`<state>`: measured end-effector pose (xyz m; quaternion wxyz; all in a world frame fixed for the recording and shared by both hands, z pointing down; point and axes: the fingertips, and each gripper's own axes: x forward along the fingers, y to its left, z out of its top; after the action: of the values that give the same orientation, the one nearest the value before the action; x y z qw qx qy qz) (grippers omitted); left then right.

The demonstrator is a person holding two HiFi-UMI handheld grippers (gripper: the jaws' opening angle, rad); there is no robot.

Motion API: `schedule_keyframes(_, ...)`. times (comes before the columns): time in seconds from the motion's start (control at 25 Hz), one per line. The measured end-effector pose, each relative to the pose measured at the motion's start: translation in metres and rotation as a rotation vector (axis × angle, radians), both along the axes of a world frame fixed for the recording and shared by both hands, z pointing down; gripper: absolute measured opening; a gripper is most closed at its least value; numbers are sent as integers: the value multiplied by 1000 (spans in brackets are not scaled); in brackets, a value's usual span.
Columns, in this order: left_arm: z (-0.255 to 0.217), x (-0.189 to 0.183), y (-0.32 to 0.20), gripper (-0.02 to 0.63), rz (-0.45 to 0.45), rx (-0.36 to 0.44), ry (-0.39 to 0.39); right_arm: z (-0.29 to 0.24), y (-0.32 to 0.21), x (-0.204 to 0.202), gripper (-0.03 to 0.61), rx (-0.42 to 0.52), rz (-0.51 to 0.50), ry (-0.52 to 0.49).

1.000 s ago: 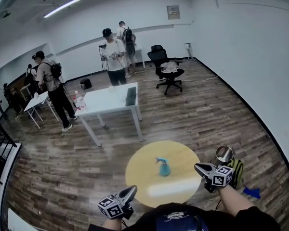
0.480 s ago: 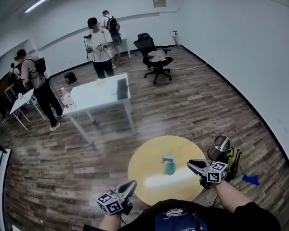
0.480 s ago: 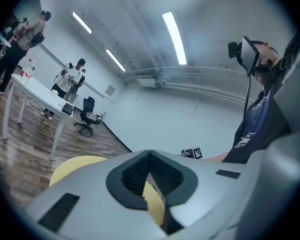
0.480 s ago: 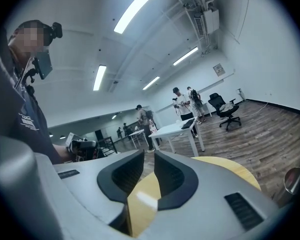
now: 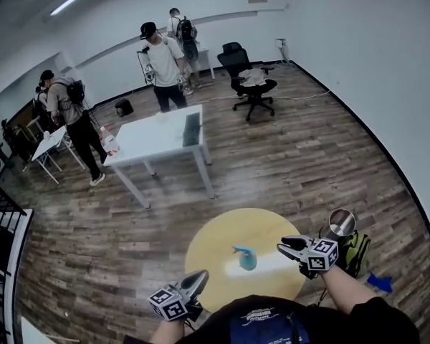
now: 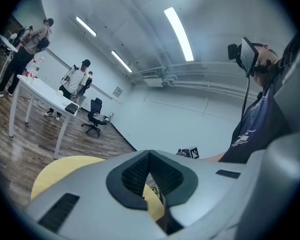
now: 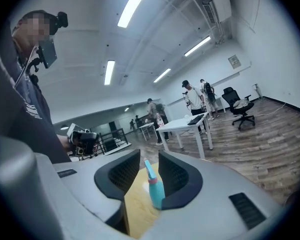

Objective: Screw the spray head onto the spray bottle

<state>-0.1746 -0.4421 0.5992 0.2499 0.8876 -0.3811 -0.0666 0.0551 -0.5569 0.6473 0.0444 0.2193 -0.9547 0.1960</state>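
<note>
Spray bottle (image 5: 246,259) stands upright mid round table (image 5: 208,249), spray head on top, touched by nothing. My right gripper (image 5: 283,248) sits just beside it, jaws opening and lined up on it, nothing pinched, probably readying a grip. Left gripper (image 5: 199,276) is pressed together, empty, parked near my body.

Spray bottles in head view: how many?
1: a teal spray bottle upright on the round yellow table. The small bottles on the white table behind are too small to identify, so more may be there.
</note>
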Motion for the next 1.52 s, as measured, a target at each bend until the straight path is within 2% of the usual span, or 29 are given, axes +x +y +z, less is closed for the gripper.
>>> schedule_keyframes(0.24, 5, 54, -30, 12, -70, -16, -28, 16, -31, 32, 166, 13, -99, 7)
schedule_keyframes(0.44, 15, 60, -40, 12, -72, -37, -32, 28, -38, 31, 192, 23, -133, 34)
schedule_keyframes(0.68, 27, 23, -44, 12, -35, -48, -30, 48, -27, -7, 252, 44, -148, 128)
schedule_keyframes(0.76, 31, 4, -46, 12, -11, -46, -38, 64, -26, -27, 304, 34, -139, 175)
schedule_keyframes(0.8, 33, -5, -47, 12, 1, -47, -41, 73, -26, -38, 365, 29, -136, 199)
schedule_keyframes(0.84, 36, -13, -47, 12, 11, -50, -41, 82, -26, -49, 395, 24, -136, 223)
schedule_keyframes(1.08, 65, -52, -47, 12, 37, -96, -35, 150, -28, -104, 514, 28, -175, 366)
schedule_keyframes(1.32, 91, -80, -49, 12, 22, -142, -50, 211, -27, -146, 540, 11, -235, 433)
schedule_keyframes(1.52, 99, -100, -52, 12, 6, -174, -63, 254, -34, -165, 540, 9, -232, 477)
